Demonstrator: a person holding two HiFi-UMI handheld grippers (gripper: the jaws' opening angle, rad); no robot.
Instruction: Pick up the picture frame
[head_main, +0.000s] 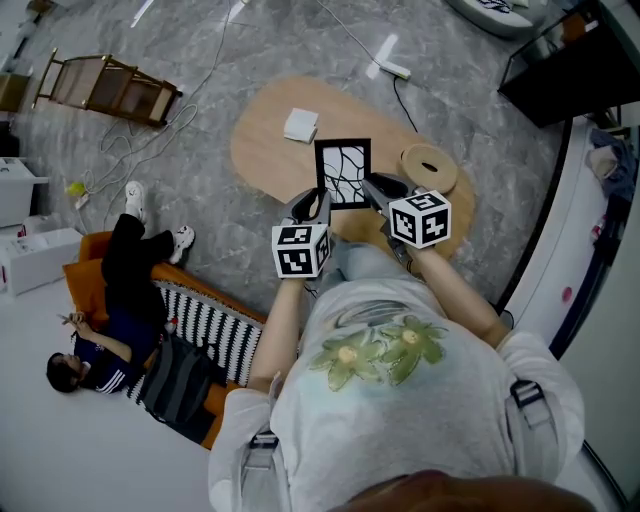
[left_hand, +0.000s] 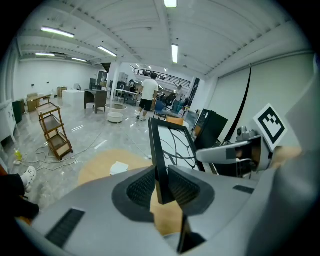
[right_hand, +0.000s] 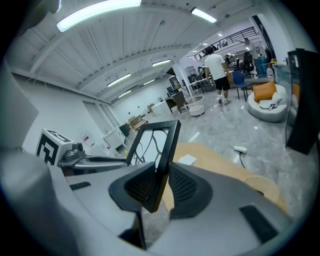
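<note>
**Picture frame (head_main: 343, 172) hanging between both grips, clear of the table**

I am holding the picture frame upright in front of me. My left gripper (left_hand: 161, 187) is clamping its left black rail and my right gripper (right_hand: 159, 185) is clamping the right one. In each gripper view the ribbed pads (left_hand: 141, 189) are pressing on both faces of a thin rail near its lower corner, and that corner is hanging free below them.

I am judging the frame to be light and stiff. The rails are narrow and smooth, though, so they could be sliding or twisting in a loose pinch. The panel with the black line pattern may be glazed, so I am keeping my hold on the rails and off the middle.

Beyond and below my fingertips, the oval wooden table (head_main: 262, 150) is carrying a white pad (head_main: 301, 124) on its far part. A round wooden disc (head_main: 429, 167) is sitting off to the right of my right fingertips. Around the table, grey marbled floor (head_main: 200, 60) is spreading out with cables (head_main: 150, 140) trailing across it. Far to the left a wooden rack (head_main: 105, 88) is lying tipped over, and a person (head_main: 110, 310) is sitting on a mat behind my left side.
</note>
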